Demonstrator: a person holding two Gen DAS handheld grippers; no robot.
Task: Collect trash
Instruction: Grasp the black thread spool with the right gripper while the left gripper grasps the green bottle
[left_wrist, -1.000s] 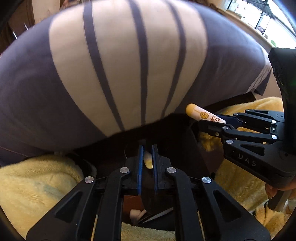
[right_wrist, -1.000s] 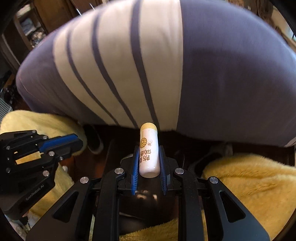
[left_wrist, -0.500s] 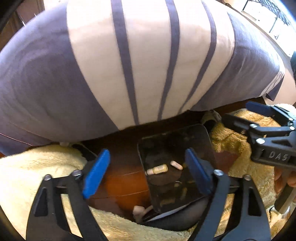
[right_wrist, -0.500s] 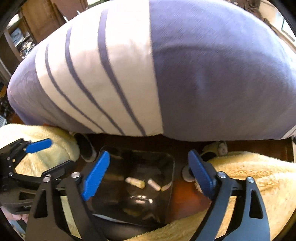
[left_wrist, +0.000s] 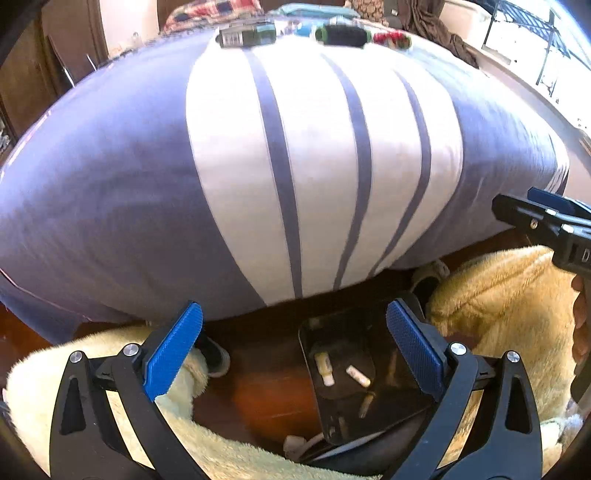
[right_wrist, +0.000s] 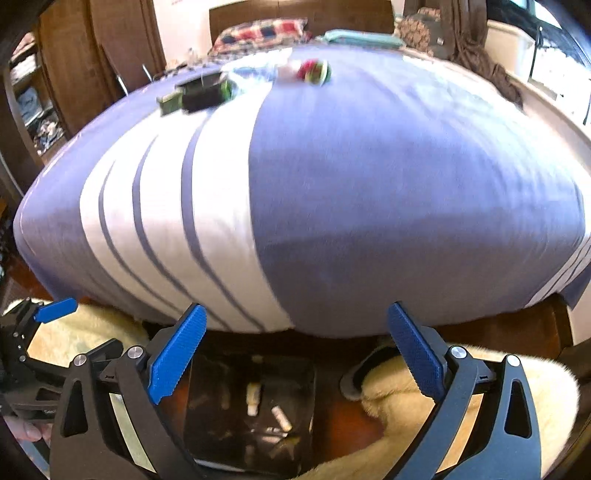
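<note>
A black bin (left_wrist: 308, 343) stands on the floor below both grippers, with two small pale tubes (left_wrist: 324, 363) (left_wrist: 357, 376) lying in it. My left gripper (left_wrist: 293, 314) hangs above the bin, its jaws opening wide with nothing between them. My right gripper (right_wrist: 295, 312) is also above the bin (right_wrist: 194, 406); its jaws are opening too, and they are empty. The tubes (right_wrist: 254, 397) (right_wrist: 280, 417) show again in the right wrist view. Each gripper sees the other at its frame's edge: the right gripper (left_wrist: 517, 201) and the left gripper (right_wrist: 85, 328).
A bed with a purple and white striped cover (left_wrist: 314, 166) fills the view ahead. On its far part lie a dark bottle (left_wrist: 245, 35), a black and green item (left_wrist: 343, 35) and a red one (left_wrist: 391, 38). Yellow fluffy fabric (left_wrist: 498, 295) flanks the bin. A slipper (right_wrist: 354, 380) lies on the wood floor.
Both grippers opened and let go of the tubes they held; the tubes now lie in the bin. Both grippers rose and tilted up, bringing the bed's top into view.
</note>
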